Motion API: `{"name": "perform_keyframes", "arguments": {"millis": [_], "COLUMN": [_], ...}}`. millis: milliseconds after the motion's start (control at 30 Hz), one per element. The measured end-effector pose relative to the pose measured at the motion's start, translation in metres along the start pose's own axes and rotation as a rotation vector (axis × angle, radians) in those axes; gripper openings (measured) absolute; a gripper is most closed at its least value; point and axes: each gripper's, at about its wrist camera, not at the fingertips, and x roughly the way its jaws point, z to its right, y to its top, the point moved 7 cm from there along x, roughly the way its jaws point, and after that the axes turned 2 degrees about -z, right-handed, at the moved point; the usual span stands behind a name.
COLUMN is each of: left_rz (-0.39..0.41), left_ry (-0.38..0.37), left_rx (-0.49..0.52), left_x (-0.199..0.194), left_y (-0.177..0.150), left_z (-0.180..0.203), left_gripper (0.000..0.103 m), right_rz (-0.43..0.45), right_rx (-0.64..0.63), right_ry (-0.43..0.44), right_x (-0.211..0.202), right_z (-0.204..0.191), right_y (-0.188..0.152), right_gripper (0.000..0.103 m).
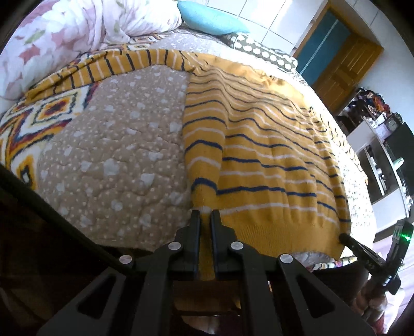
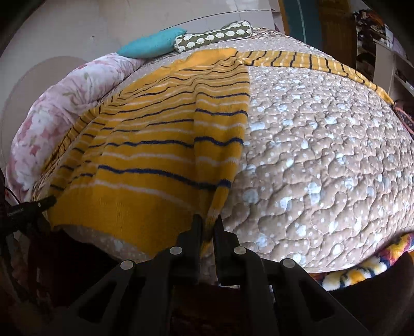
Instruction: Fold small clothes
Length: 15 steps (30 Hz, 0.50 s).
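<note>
Both tongs clamped on the striped sweater [image 1: 271, 155] spread over the quilt [image 1: 116, 160] — left gripper [image 1: 205, 214] on its left hem corner, right gripper [image 2: 208, 222] on its right — long axis running away from both toward the teal pillow [image 1: 209, 18], neither hand nearer.

The right tool [image 2: 208, 219] pinches the hem corner of a mustard striped sweater [image 2: 155, 144] spread over a dotted beige quilt [image 2: 323, 155]; the left tool [image 2: 47, 200] reaches the opposite hem corner.
</note>
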Motion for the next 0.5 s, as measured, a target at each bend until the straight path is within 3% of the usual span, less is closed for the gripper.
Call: {"name": "perform_keyframes", "arguments": {"millis": [167, 233, 300, 367, 500], "left_rz": [0.041, 0.058, 0.077, 0.105, 0.158], "left_ry": [0.053, 0.071, 0.083, 0.099, 0.149], "left_rx": [0.045, 0.064, 0.076, 0.079, 0.103], "left_x": [-0.016, -0.022, -0.030, -0.038, -0.051], "left_y": [0.002, 0.004, 0.005, 0.007, 0.018], "left_z": [0.004, 0.005, 0.004, 0.002, -0.002], "left_gripper": [0.009, 0.018, 0.036, 0.046, 0.054], "right_rz": [0.008, 0.016, 0.031, 0.053, 0.100], "right_rx": [-0.037, -0.045, -0.061, -0.074, -0.084], "right_ry": [-0.032, -0.052, -0.091, -0.134, -0.175], "right_x": [-0.002, -0.007, -0.014, -0.023, -0.036], "right_z": [-0.003, -0.001, 0.003, 0.008, 0.013], "right_y": [-0.001, -0.002, -0.004, -0.006, 0.001], "right_gripper": [0.011, 0.012, 0.012, 0.013, 0.019]}}
